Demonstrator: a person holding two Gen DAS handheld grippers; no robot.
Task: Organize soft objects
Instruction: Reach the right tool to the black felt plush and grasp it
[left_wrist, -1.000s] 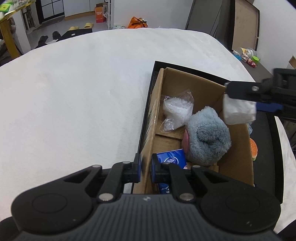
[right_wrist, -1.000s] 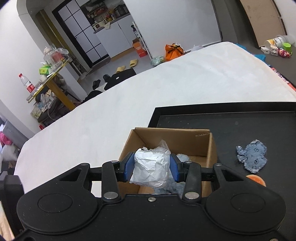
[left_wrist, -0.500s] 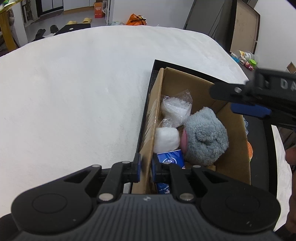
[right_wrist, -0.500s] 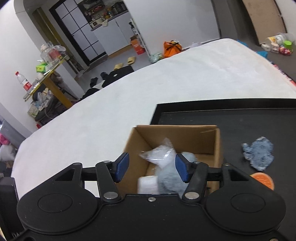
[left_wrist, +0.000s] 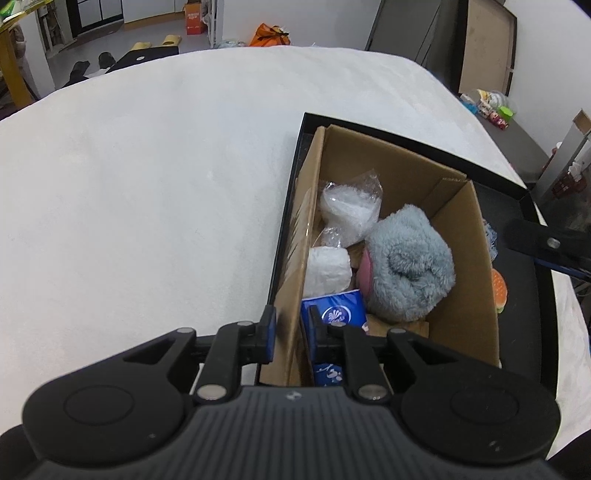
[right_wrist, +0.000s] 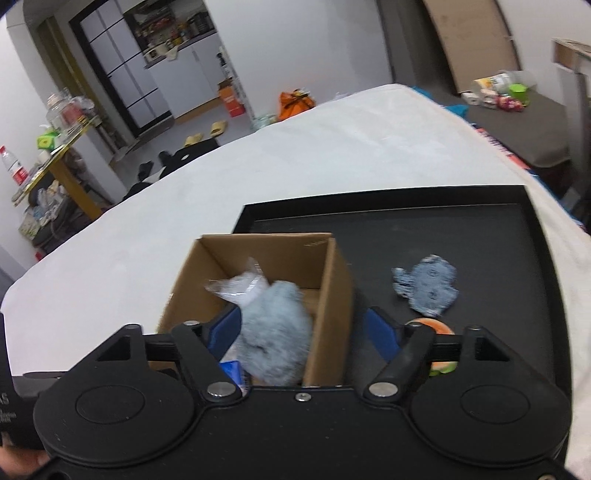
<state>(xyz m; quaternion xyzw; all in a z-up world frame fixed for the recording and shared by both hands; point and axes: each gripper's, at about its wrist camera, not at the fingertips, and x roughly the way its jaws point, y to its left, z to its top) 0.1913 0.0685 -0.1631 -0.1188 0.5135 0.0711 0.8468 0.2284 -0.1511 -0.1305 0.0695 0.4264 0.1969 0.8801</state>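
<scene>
Looking like a lived-in home: kitchen w/ white cabinets (right_wrist: 184, 79) showing thru the doorway, yellow slippers (right_wrist: 218, 128) lying on the floor, a cluttered yellow side table (right_wrist: 70, 166) standing nearby, white bed (left_wrist: 147, 177) filling the foreground.

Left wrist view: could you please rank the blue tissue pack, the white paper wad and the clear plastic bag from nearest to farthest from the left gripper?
From the left gripper:
1. Blue tissue pack, right beside its fingers, at the cardboard box's near end.
2. White paper wad, against the box's left wall.
3. Clear plastic bag, toward the far end.
</scene>
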